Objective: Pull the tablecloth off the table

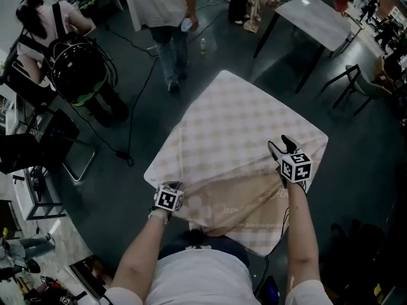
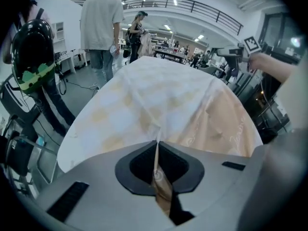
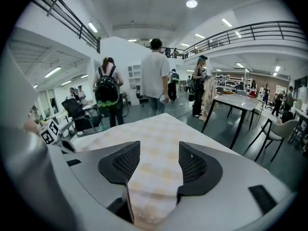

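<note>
Left fingers (image 2: 137, 167) pinching tablecloth (image 1: 235, 119), right fingers (image 3: 122, 163) apart over it

The tablecloth (image 1: 235, 126) was soft, matt woven cloth in a pale check, its turned-up underside a smoother beige with a faint sheen. The left gripper (image 2: 157, 167) and right gripper (image 3: 154, 165) were matt grey plastic with black ribbed pads. The floor (image 1: 362, 151) looked smooth and slightly glossy.

Standing person (image 1: 162, 5) beyond tablecloth (image 1: 241, 126)
</note>
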